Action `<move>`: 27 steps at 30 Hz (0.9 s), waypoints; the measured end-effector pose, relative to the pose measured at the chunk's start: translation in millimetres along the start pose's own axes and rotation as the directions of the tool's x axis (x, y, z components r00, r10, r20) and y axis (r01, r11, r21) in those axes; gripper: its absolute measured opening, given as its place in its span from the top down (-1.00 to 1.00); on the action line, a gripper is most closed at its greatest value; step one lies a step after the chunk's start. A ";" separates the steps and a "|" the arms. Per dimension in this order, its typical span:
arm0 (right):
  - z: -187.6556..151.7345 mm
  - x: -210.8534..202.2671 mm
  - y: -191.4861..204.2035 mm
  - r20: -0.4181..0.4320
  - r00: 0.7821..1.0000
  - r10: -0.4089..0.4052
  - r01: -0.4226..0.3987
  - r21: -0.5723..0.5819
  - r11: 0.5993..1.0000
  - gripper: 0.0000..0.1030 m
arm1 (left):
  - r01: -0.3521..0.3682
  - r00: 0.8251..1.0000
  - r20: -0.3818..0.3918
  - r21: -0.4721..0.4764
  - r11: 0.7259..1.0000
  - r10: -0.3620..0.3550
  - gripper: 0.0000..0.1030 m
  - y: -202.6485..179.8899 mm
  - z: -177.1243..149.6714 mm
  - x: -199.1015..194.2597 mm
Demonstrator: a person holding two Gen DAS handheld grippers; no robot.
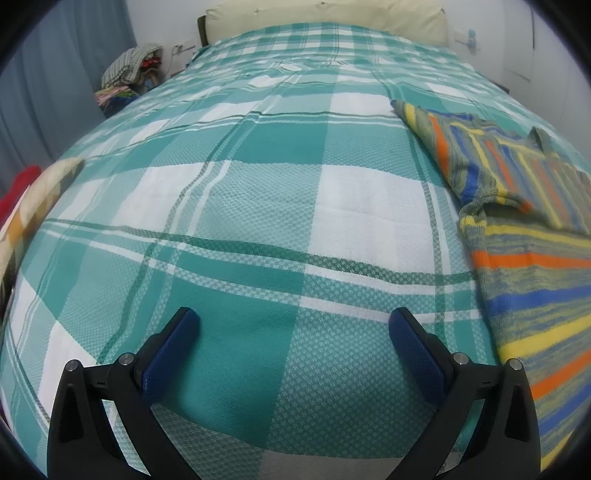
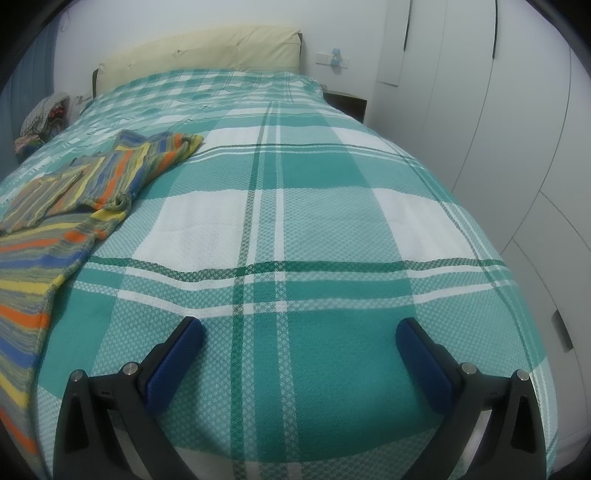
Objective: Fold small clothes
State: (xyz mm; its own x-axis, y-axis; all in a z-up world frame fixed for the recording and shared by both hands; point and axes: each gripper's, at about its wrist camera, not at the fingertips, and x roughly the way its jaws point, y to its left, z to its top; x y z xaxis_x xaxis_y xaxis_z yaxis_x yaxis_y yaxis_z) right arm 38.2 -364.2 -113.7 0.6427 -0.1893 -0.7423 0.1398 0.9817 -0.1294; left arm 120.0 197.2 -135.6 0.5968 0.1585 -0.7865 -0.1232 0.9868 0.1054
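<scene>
The left tool [image 1: 294, 323] hangs released above the foot end of the bed [image 1: 258, 184], its two blue-padded fingers [image 1: 173, 354] spread wide with nothing between them; the right tool [image 2: 299, 332] is likewise released, its fingers [image 2: 424, 365] wide apart over bare bedspread near the foot edge; neither touches any cloth.

The striped knit garment [image 1: 517, 221], in bands of orange, blue, yellow and grey-green, lies flat on the green-and-white checked bedspread [image 2: 295, 229] between the two tools; in the left wrist view it runs along the right side from the foot edge toward the middle of the bed, and in the right wrist view the same garment [image 2: 74, 206] lies along the left side; one sleeve [image 2: 162, 151] stretches toward the head end, and part of the upper body looks folded over itself.

A cream padded headboard [image 1: 325, 18] stands at the head end; a heap of clothes [image 1: 129, 70] sits beside the bed's far left corner near a blue curtain [image 1: 55, 74]; white wardrobe doors [image 2: 498, 129] line the bed's right side, with a dark nightstand [image 2: 347, 101] at the far right corner.
</scene>
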 end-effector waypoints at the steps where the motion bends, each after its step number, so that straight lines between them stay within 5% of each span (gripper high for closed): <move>1: 0.0 0.1 0.1 0.000 1.000 0.001 -0.001 0.000 1.000 -1.00 | 0.002 1.000 0.000 -0.001 1.000 -0.002 -0.99 0.0 0.0 0.1; 27: 0.8 -0.1 0.0 0.001 1.000 0.003 -0.003 0.003 1.000 -1.00 | -0.002 1.000 0.001 0.002 1.000 0.002 -0.99 -0.3 0.5 0.3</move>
State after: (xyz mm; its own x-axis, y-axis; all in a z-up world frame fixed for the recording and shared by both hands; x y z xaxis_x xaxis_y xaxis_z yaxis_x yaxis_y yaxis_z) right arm 38.7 -364.1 -113.1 0.6439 -0.1863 -0.7421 0.1402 0.9822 -0.1250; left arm 120.7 196.9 -135.6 0.5976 0.1606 -0.7856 -0.1231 0.9865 0.1081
